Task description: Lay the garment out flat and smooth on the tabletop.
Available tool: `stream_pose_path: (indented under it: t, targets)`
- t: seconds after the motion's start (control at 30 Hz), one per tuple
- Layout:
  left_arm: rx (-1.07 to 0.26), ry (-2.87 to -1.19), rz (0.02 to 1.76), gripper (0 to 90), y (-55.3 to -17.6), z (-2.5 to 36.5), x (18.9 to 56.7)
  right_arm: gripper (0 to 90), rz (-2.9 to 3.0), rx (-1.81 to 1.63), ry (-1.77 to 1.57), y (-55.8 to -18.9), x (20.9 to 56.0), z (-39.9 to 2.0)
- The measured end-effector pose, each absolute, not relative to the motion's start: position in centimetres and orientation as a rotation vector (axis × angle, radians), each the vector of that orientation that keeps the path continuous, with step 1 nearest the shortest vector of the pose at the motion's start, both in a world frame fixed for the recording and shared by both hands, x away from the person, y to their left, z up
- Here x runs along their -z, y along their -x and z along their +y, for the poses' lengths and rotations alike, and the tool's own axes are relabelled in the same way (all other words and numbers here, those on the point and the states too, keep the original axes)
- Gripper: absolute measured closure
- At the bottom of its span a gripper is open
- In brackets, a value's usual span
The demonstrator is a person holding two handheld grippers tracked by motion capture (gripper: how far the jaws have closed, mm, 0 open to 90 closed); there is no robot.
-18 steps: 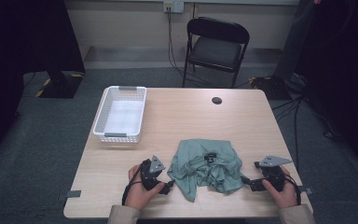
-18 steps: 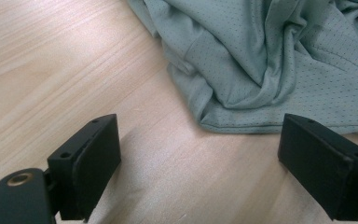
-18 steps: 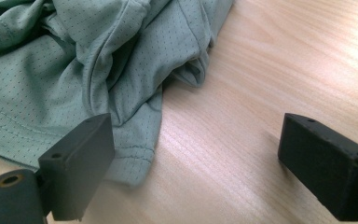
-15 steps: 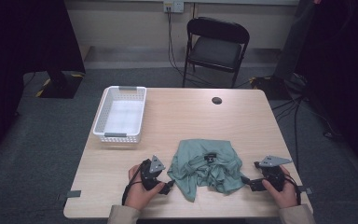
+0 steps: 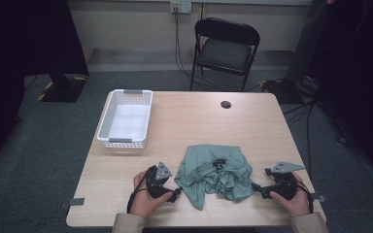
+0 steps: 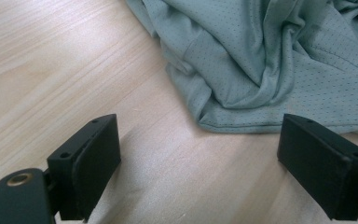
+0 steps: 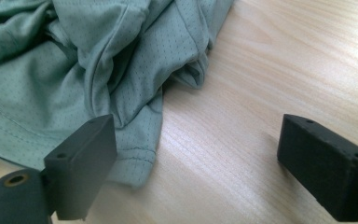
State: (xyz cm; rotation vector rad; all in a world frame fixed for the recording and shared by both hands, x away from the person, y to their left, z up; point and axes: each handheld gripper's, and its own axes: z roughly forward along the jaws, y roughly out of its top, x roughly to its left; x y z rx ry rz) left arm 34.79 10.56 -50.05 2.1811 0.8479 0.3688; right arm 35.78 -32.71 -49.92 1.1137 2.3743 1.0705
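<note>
Shirt (image 5: 216, 175), green and crumpled, lies in a loose heap near the 6 o'clock edge of the wooden table (image 5: 194, 121) in the high view, between the two hand-held tools. The left gripper (image 5: 177, 192) sits just beside the shirt's 9 o'clock side, and the right gripper (image 5: 256, 190) just beside its 3 o'clock side, both low over the table. A white basket (image 5: 125, 118) stands at 10 o'clock from the shirt, well apart from it, with nothing visible inside; a small dark disc (image 5: 226, 104) lies toward 12 o'clock, and a black chair (image 5: 226, 51) stands beyond the table. Judging by this, the work on the shirt has barely begun: it is still bunched up, and neither tool grips it. In the left gripper view, the left gripper (image 6: 200, 163) has its jaws spread wide, holding nothing, with bare wood between them and the shirt's (image 6: 270, 60) hemmed edge lying just ahead at 12 to 1 o'clock. In the right gripper view, the right gripper (image 7: 196, 163) is likewise wide apart and empty; its jaw at 8 o'clock stands in front of the shirt's (image 7: 98, 60) hem, though whether it touches the cloth cannot be told.
</note>
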Motion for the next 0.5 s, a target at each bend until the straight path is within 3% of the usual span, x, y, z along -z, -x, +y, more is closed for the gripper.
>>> stream_pose_path:
  t: [0.17, 0.23, 0.33, 0.5]
  targets:
    - [-0.347, -2.142, 0.89, 13.7, -34.7, 10.8, 50.0, 15.2, 2.351, -1.158, -1.105, -35.4, 48.9, -32.7]
    - [-0.352, -2.136, 0.874, 14.4, -34.6, 10.7, 49.7, 24.0, 2.354, -1.219, -1.067, -35.1, 48.4, -32.4]
    - [-0.357, -2.115, 0.846, 16.4, -34.3, 10.5, 49.2, 29.1, 2.365, -1.257, -1.033, -34.8, 48.1, -31.9]
    - [-0.325, -2.059, 0.8, 28.4, -33.9, 9.7, 48.2, 37.6, 2.382, -1.311, -1.02, -34.7, 48.0, -31.4]
